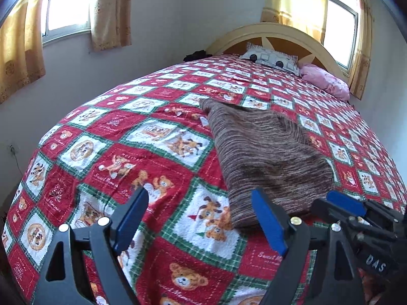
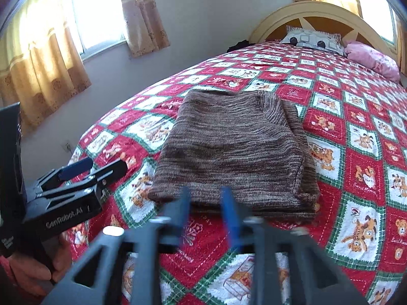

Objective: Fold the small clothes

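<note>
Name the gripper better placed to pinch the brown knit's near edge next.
Probably the right gripper: it points at the brown knit's near edge, jaws apart. The left gripper sits open over the bedspread beside it.

The folded knit garment [image 2: 229, 157] is showing streaky brown and tan stripes — the bedspread [image 1: 122, 152] beneath is displaying red and white checks, green-edged, with orange teddy bears — one pillow [image 1: 328, 78] is glowing pink.

Patchwork bedspread [image 1: 157, 137], pillows [image 1: 271, 59], curtains [image 1: 110, 10]
</note>
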A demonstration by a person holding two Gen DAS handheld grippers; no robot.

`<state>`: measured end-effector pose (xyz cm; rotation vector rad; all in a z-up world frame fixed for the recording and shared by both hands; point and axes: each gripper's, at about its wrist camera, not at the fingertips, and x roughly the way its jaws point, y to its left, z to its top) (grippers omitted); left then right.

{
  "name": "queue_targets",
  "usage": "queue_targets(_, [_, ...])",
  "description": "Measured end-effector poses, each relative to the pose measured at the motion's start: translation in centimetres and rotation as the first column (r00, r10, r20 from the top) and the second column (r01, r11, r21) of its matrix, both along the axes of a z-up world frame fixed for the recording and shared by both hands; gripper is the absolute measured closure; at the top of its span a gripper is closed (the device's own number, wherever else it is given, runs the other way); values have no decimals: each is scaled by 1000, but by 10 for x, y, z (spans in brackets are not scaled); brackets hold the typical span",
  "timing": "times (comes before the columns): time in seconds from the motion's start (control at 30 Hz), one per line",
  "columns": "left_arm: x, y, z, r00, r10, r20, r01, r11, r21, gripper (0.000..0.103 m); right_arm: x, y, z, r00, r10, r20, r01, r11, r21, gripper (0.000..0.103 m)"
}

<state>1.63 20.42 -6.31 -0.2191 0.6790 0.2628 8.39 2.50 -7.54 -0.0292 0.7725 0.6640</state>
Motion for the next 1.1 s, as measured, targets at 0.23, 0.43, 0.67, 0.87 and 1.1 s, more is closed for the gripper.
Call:
queue_targets(0.23, [6,-23,15,1000,-3,-3,4,995,102,10,11,-3,7,1000,-6,27,5,1000,18,47])
queue_targets(0.43, [9,-48,24,999,-46,-1,46,988,149,2,6,-37,23,987,-128,95,125,991,42,47])
queue_targets(0.67, [0,-61,32,1000,-19,-22,23,980,197,0,-5,-53,37,967,-219,129,213,975,62,47])
queue_targets(0.87, [-8,-63,38,999,38,-22,-32,973,227,0,-22,-53,43,957,-246,153,239,969,65,47])
queue_targets(1.1, [-21,-58,53,998,59,33,-64,981,181,0,-39,-53,64,937,-264,227,255,964,70,46])
